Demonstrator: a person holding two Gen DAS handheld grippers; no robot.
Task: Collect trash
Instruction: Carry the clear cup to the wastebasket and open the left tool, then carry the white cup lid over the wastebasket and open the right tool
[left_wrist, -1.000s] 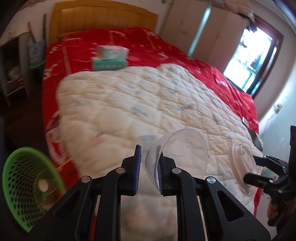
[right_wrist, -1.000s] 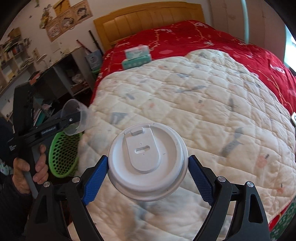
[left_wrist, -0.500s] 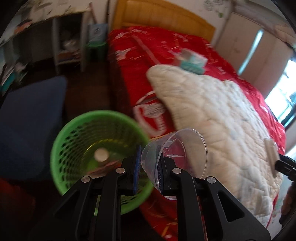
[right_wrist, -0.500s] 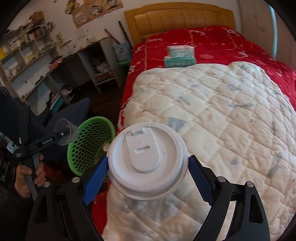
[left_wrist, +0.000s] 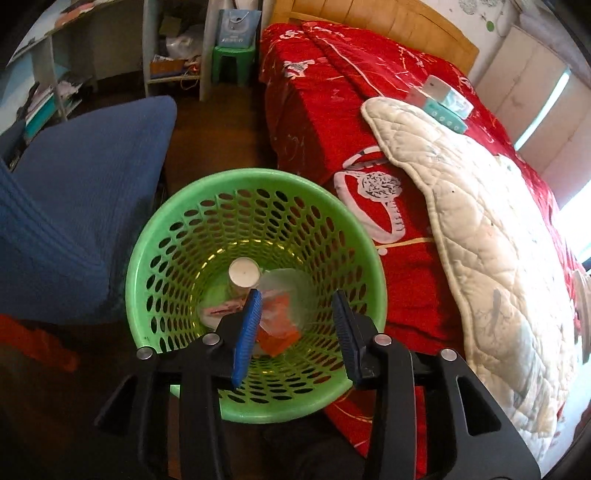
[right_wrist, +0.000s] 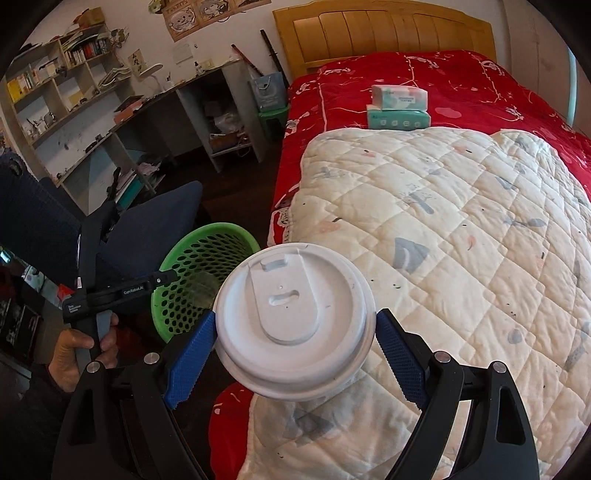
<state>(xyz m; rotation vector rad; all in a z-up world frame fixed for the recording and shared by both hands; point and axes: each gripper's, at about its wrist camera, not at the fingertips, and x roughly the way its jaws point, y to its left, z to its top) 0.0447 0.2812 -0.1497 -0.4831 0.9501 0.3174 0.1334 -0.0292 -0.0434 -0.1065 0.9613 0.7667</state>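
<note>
Your left hand-held gripper (left_wrist: 295, 332) hangs right over the green basket (left_wrist: 192, 206) on the floor beside the bed (left_wrist: 314, 122), and its jaws have just been opening, with nothing left between them. The clear cup (left_wrist: 284, 291) now lies faintly visible inside the basket, resting on the other rubbish there: a small white-topped container (left_wrist: 243, 273) and some orange wrappers (left_wrist: 277, 332). So that piece is dealt with. Your right hand-held gripper (right_wrist: 295, 339) is clamped on the white cup lid (right_wrist: 291, 317), pads pressed against its rim on both sides, and it sits above the edge of the quilt (right_wrist: 461, 229), short of the basket and to its right. What is left, by my reading, is to carry that lid across over the basket and let it drop in. On the bed itself I see only two tissue packs (right_wrist: 399, 107) stacked near the headboard, which do not look like trash, so the lid may well be the last item, though parts of the bed are out of view.
</note>
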